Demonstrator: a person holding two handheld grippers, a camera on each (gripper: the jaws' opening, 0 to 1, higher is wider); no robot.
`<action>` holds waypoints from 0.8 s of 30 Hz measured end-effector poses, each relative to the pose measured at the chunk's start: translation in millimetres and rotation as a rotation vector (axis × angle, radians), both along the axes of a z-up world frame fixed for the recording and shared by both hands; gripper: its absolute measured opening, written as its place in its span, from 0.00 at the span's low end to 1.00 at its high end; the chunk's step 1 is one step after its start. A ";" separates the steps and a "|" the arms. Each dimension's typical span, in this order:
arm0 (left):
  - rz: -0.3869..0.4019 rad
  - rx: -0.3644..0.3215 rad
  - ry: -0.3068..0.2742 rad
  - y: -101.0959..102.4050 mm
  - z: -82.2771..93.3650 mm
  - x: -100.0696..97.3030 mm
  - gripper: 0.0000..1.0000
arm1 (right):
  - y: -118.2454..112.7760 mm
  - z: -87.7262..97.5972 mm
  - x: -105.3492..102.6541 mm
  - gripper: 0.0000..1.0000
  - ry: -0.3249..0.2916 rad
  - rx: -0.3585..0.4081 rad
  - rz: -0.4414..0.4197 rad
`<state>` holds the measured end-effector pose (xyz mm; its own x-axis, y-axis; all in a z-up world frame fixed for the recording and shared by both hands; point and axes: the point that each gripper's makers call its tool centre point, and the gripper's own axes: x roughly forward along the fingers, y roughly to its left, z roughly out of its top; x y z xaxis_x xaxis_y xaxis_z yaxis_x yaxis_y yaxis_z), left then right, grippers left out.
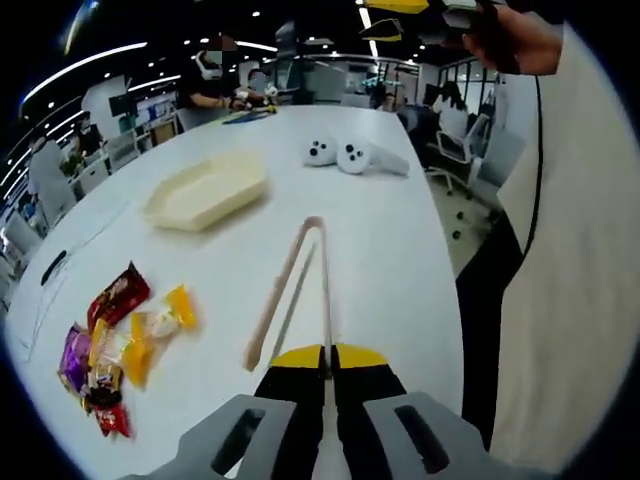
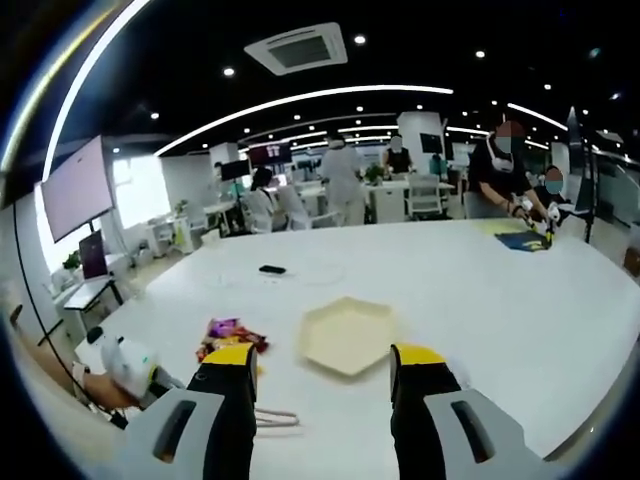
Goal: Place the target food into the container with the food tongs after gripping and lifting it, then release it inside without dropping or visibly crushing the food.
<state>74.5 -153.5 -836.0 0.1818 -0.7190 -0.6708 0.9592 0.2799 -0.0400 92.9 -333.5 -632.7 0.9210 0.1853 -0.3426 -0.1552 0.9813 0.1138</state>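
Beige tongs point(image 1: 300, 285) lie on the white table point(image 1: 400, 250), their near end clenched between the left gripper's point(image 1: 325, 362) shut jaws. Wrapped snacks point(image 1: 120, 340) sit in a heap to the left, apart from the tongs. The pale tray point(image 1: 205, 192) lies farther off, with nothing in it. The right gripper point(image 2: 325, 372) hangs above the table, jaws released and wide apart, the tray point(image 2: 350, 335) beyond them.

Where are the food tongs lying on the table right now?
In the left gripper view, the food tongs lie on the white table just ahead of the shut left gripper, right of the snack packets, below the tray.
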 end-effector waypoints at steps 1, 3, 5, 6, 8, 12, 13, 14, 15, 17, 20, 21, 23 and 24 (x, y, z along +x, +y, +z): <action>0.006 -0.006 -0.001 0.6 2.6 0.7 0.00 | 0.6 0.0 0.5 0.54 0.000 0.001 0.002; 0.029 -0.039 -0.003 2.5 15.9 2.8 0.00 | 2.8 -1.2 1.6 0.53 0.003 0.006 0.011; 0.045 -0.071 0.011 3.7 26.4 3.2 0.00 | 10.2 -4.2 2.6 0.52 0.015 0.022 0.045; 0.051 -0.089 0.007 6.0 34.7 4.3 0.00 | 15.0 -5.4 3.5 0.51 0.020 0.029 0.070; 0.065 -0.107 0.004 10.4 46.4 4.8 0.00 | 19.1 -5.9 5.8 0.50 0.022 0.017 0.091; 0.068 -0.126 -0.019 22.1 68.2 3.8 0.00 | 28.5 -2.9 13.5 0.50 0.014 0.021 0.127; 0.065 -0.128 -0.027 25.4 73.4 3.8 0.00 | 31.9 -0.8 15.6 0.50 0.009 0.023 0.139; 0.063 -0.131 -0.034 28.6 78.7 3.7 0.00 | 35.3 1.2 17.7 0.50 0.004 0.025 0.151; 0.062 -0.133 -0.038 30.4 82.0 3.9 0.00 | 39.5 3.5 19.4 0.50 -0.002 0.030 0.168; 0.061 -0.149 -0.044 33.9 92.4 4.3 0.00 | 53.9 6.8 19.3 0.49 -0.009 0.035 0.250; 0.053 -0.205 -0.032 33.7 108.8 1.8 0.00 | 72.1 9.9 16.2 0.44 -0.012 0.020 0.363; 0.048 -0.212 -0.029 34.3 112.5 0.4 0.00 | 77.5 11.0 15.0 0.45 -0.013 0.018 0.397; 0.040 -0.223 -0.033 36.3 121.4 -1.6 0.00 | 88.7 13.1 11.6 0.45 -0.015 -0.001 0.469; 0.036 -0.233 -0.036 37.6 127.1 -2.7 0.00 | 94.5 15.3 10.8 0.45 -0.025 -0.016 0.508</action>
